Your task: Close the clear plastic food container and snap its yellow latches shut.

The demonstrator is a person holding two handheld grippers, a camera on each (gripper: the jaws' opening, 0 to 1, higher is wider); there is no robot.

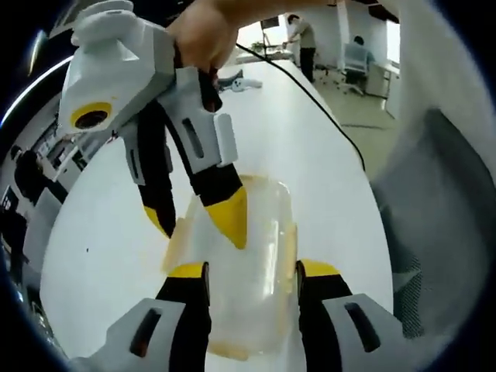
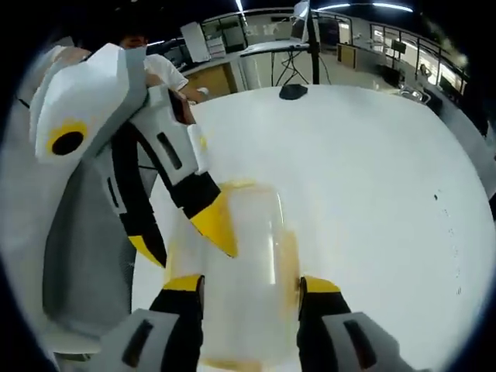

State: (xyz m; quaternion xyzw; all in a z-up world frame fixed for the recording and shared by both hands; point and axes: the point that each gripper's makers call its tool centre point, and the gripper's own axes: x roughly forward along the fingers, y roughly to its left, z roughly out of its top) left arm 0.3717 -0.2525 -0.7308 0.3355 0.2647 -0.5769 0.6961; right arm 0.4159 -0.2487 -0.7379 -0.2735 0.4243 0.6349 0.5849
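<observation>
The container (image 1: 244, 263) is lying on the white table (image 1: 310, 155), its long axis running away from each camera, between that view's own jaws. The left gripper (image 1: 252, 288) is standing open, jaws flanking the container's sides; whether they are touching it is unclear. The right gripper (image 2: 249, 298) is doing likewise. Each view is showing the other gripper reaching down from upper left, one yellow tip over the lid. The left gripper view is also showing a black cable (image 1: 325, 116) and distant people; the right gripper view is showing a dark object (image 2: 293, 91).

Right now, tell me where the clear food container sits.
The container lies on the white table, low in both views, between the left tool and the right tool.
</observation>
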